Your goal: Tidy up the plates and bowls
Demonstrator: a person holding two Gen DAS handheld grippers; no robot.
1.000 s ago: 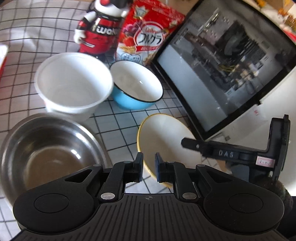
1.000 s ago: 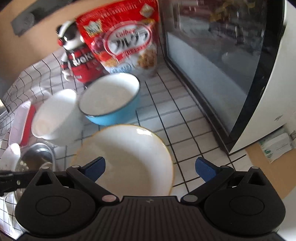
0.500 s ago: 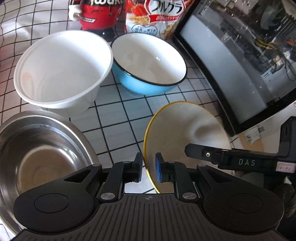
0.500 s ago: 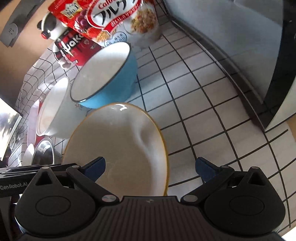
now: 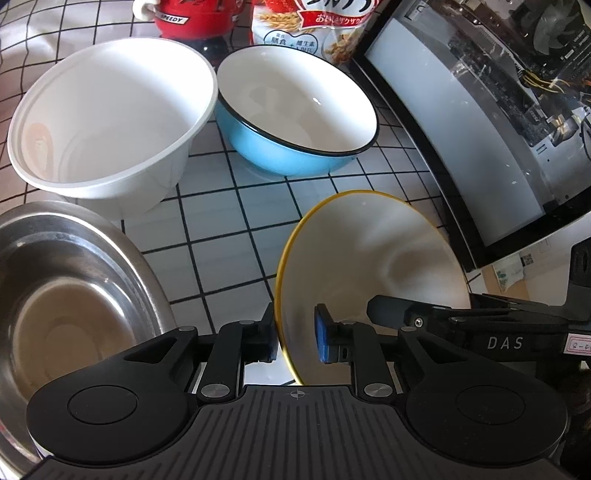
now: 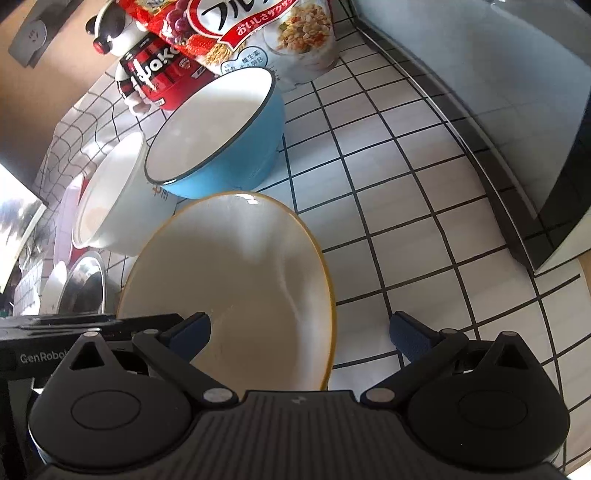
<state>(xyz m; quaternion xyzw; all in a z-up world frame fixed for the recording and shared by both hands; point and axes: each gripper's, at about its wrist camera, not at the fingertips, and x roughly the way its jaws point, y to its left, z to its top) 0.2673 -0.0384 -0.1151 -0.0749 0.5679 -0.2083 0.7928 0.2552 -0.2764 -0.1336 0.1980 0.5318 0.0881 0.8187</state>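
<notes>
Stainless steel mixing bowl (image 5: 62,295) sitting at far left on the white tiled counter (image 5: 229,229), mouth facing up. Just behind it, white plastic bowl (image 5: 110,118) standing upright, its rim touching or nearly touching the blue enamel bowl (image 5: 295,122) to its right, that one also opening upward. Behind those two, red mascot figure (image 5: 195,18) and granola bag (image 5: 314,33) standing against the back. Toward the centre, left gripper (image 5: 294,338) straddling the near edge of the yellow-rimmed white plate (image 5: 373,258), one blue pad (image 5: 320,338) inside the rim and the other finger outside, a small gap showing on each side, so not pinching yet. Plate tilting up on edge in the left wrist view, its broad face turning toward the right and its long axis running from the near fingers away toward the black-framed glass panel (image 5: 480,129). Same plate (image 6: 236,280) in the right wrist view lying across the lower centre, hollow side facing the camera, far rim pointing at the blue enamel bowl. Right gripper (image 6: 301,334) spreading wide, left finger overlapping the plate's near face, right finger standing well clear over bare tiles, gripping nothing.
</notes>
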